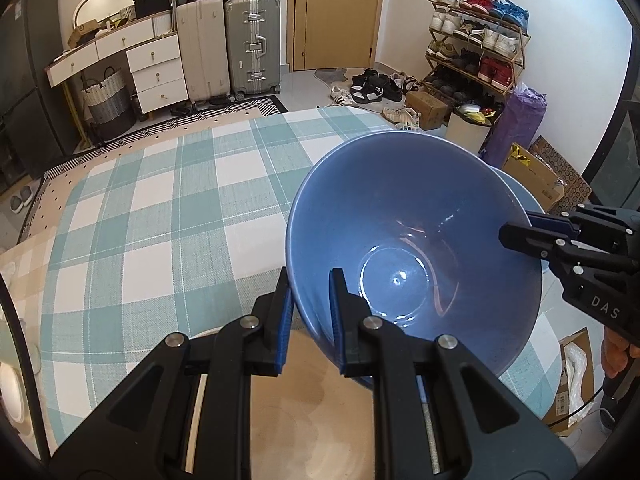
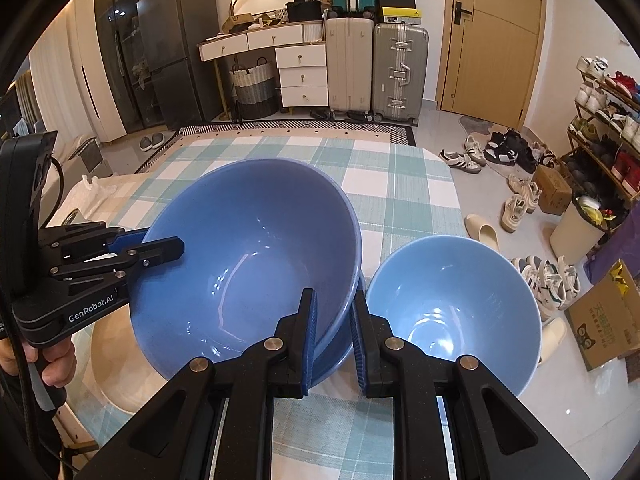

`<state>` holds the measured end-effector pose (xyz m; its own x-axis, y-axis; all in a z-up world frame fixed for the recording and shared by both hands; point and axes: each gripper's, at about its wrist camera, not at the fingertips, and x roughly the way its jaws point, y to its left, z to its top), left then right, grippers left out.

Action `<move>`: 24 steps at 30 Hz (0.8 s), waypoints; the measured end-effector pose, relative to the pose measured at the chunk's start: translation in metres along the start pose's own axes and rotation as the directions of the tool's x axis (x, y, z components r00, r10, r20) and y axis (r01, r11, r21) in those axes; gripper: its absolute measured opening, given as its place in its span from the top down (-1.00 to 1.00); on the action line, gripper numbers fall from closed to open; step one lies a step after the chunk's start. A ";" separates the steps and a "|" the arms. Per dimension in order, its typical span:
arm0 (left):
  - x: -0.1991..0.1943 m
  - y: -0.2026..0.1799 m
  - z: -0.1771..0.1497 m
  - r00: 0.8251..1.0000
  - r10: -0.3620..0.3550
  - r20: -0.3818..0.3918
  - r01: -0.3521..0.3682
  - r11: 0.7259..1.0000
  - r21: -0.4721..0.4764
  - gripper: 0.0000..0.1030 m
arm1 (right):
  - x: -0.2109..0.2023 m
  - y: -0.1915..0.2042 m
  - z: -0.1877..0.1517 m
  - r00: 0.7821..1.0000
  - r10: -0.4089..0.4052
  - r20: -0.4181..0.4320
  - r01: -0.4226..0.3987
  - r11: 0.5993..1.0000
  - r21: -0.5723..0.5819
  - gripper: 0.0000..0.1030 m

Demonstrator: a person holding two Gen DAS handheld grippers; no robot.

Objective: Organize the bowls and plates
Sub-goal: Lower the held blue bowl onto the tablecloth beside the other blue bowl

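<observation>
A large deep-blue bowl (image 1: 400, 232) (image 2: 248, 248) hangs tilted over the checked table, held by both grippers on opposite sides of its rim. My left gripper (image 1: 310, 280) is shut on the near rim in the left wrist view, one finger inside the bowl and one outside; in the right wrist view it (image 2: 160, 246) clamps the left rim. My right gripper (image 2: 333, 296) is shut on the near rim in its own view, and it (image 1: 510, 234) bites the right rim in the left view. A smaller light-blue bowl (image 2: 452, 312) (image 1: 520, 196) stands on the table just right of the big one.
A beige plate (image 2: 116, 360) (image 1: 280, 408) lies on the teal-and-white checked tablecloth (image 1: 152, 216) below the big bowl. Beyond the table's right edge are shoes, cardboard boxes (image 2: 600, 320) and a shoe rack (image 1: 476, 52). A person's hand (image 2: 56, 364) holds the left gripper's handle.
</observation>
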<state>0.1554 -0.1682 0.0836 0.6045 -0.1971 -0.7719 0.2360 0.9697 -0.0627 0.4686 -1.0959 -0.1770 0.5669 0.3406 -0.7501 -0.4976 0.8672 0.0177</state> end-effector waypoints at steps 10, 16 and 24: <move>0.021 0.001 -0.009 1.000 0.012 -0.023 -0.012 1.000 0.005 0.75 | 0.015 0.005 -0.007 1.000 -0.019 -0.025 0.019 1.000 -0.021 0.68; 0.028 0.000 -0.011 0.999 0.029 -0.024 -0.029 0.999 0.020 0.75 | 0.022 0.008 -0.011 0.999 -0.034 -0.040 0.033 0.999 -0.036 0.67; 0.031 0.000 -0.015 0.999 0.038 -0.030 -0.037 0.999 0.031 0.75 | 0.031 0.010 -0.015 0.997 -0.061 -0.047 0.059 0.997 -0.057 0.67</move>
<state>0.1627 -0.1725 0.0503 0.5902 -0.1555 -0.7921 0.2368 0.9715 -0.0142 0.4717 -1.0824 -0.2100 0.5648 0.2694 -0.7800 -0.5003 0.8635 -0.0640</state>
